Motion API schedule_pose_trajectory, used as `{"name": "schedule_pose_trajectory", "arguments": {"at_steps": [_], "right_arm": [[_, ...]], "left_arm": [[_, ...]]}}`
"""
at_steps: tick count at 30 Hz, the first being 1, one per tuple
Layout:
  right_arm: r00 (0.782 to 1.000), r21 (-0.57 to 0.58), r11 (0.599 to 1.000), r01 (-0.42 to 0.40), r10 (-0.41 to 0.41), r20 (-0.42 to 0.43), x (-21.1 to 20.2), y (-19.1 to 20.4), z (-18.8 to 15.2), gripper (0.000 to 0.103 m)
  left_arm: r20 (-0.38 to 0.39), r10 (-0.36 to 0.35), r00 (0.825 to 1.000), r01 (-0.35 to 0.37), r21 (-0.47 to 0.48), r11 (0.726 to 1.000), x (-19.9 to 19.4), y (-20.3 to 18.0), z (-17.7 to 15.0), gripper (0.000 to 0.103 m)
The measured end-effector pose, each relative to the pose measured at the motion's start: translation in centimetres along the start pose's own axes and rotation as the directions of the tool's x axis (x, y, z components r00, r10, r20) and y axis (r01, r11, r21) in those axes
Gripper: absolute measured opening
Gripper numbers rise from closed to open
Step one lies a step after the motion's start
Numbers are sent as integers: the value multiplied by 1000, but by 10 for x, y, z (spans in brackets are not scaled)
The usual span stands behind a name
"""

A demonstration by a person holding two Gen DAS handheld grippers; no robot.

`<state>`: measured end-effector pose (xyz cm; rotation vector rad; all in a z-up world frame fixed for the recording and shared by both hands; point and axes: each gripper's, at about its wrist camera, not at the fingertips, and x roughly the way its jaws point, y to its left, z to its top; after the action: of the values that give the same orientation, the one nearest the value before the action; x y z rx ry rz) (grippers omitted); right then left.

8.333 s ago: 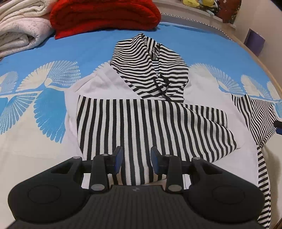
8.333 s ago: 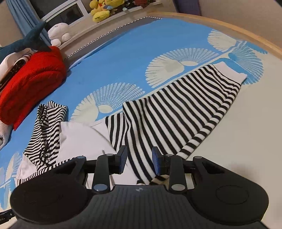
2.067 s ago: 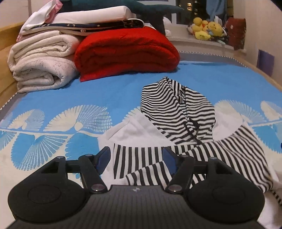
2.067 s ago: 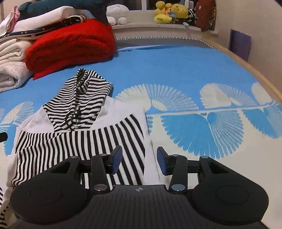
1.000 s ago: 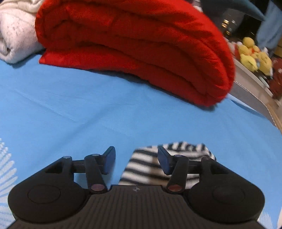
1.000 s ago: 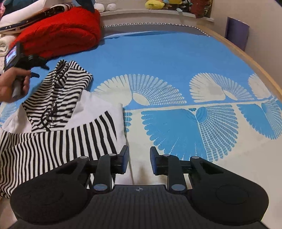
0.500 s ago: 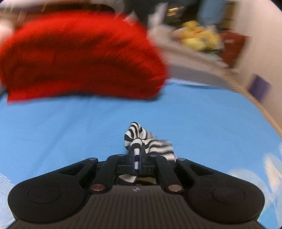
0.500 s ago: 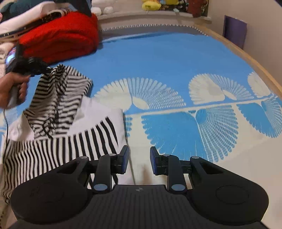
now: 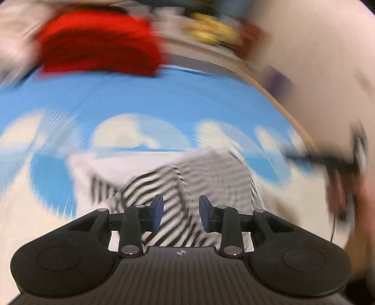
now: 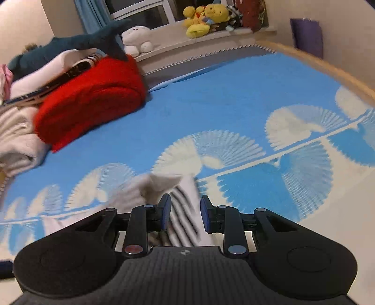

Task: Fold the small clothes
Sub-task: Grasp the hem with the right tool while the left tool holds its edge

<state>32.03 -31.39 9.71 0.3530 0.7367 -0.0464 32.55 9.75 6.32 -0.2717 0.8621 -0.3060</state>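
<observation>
Hovering over the near part of the blue fan-print bedspread, left gripper and right gripper both gaped, empty, above the black-and-white striped soft knit hoodie. Looked light, floppy; pinch doubled hem edges.

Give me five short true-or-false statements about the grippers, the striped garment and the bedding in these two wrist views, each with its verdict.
1. The left gripper is open. True.
2. The right gripper is clamped on the striped garment. False: its jaws stand apart.
3. A folded red blanket lies on the bed. True.
4. The bed cover is plain green. False: blue with pale fan shapes.
5. Yellow plush toys sit on the ledge. True.
</observation>
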Motion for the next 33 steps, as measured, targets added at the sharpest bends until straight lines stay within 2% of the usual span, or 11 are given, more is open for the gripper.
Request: {"name": "schedule_pose_trajectory", "arguments": {"at_steps": [3, 7, 12, 16, 18, 20, 22, 27, 29, 31, 33], "right_arm": [[996, 48, 998, -50, 53, -72, 10, -2, -8, 30], [970, 108, 989, -96, 117, -211, 37, 0, -25, 31], [941, 126, 990, -60, 98, -324, 67, 10, -45, 32], [931, 113, 992, -52, 89, -355, 86, 23, -52, 32], [932, 94, 994, -53, 83, -353, 89, 29, -53, 29], [938, 83, 994, -68, 92, -333, 88, 34, -51, 4], [956, 121, 986, -117, 145, -256, 77, 35, -43, 1], [937, 295, 892, -343, 349, 37, 31, 13, -20, 1], [938, 385, 865, -323, 348, 5, 37, -2, -25, 1], [947, 422, 889, -177, 271, -174, 59, -11, -39, 1], [937, 400, 917, -13, 151, -316, 75, -17, -56, 1]], "left_arm": [[1, 44, 999, -42, -243, 969, 25, 19, -6, 36], [-184, 54, 981, -134, -456, 880, 70, 46, -7, 47], [-326, 82, 942, -254, -532, 808, 96, 72, -27, 49], [-353, 6, 936, -205, -531, 822, 106, 66, -36, 44], [-319, 27, 947, -195, -506, 840, 102, 64, -31, 1], [-216, 74, 974, -172, -482, 859, 86, 63, -17, 1], [-67, 103, 992, -122, -452, 884, 64, 64, 1, 1], [201, 107, 974, -10, -434, 901, 12, 79, 22, 1], [137, 101, 985, -29, -451, 892, 20, 88, 16, 1], [-52, 78, 996, -94, -470, 878, 44, 97, 3, 1], [-299, 42, 953, -184, -466, 866, 76, 105, -20, 4]]}}
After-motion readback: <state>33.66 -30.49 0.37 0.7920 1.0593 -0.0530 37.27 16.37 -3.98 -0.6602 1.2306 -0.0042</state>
